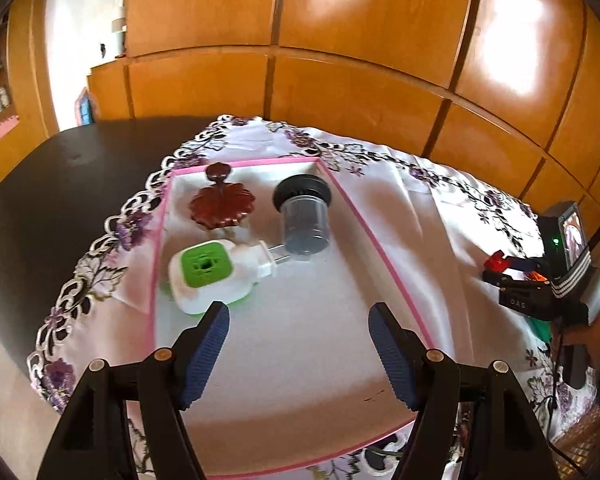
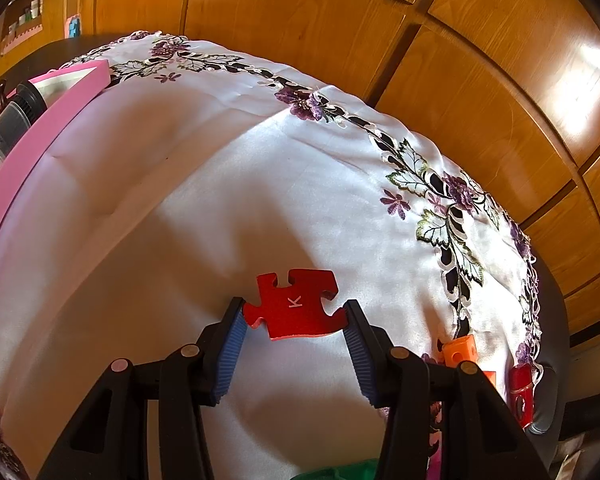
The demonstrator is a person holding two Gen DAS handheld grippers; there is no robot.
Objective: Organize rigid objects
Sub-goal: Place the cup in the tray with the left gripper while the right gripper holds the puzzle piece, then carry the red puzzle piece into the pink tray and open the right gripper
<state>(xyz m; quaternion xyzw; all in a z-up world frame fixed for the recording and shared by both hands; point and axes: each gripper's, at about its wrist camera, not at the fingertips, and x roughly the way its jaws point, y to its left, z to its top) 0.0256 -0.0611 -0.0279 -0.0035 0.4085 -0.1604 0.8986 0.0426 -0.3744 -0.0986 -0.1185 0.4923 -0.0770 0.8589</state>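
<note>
My left wrist camera looks forward and down along its claw (image 1: 298,322) into the pink-edged tray (image 1: 383,256) from close above, facing the wooden cabinets (image 1: 339,40). My right wrist camera sits low over the tablecloth (image 2: 220,200), facing the same cabinets. Both views share the tray and cloth.

The left hand-held gripper (image 1: 298,326) hangs with blue pads apart over a pink-rimmed white tray (image 1: 383,256) on the embroidered white cloth (image 1: 439,200). Inside lie a green-and-white plastic plug-in device (image 1: 206,274), a brown flower-shaped hook (image 1: 222,202) and a black-capped clear jar (image 1: 303,216).
</note>
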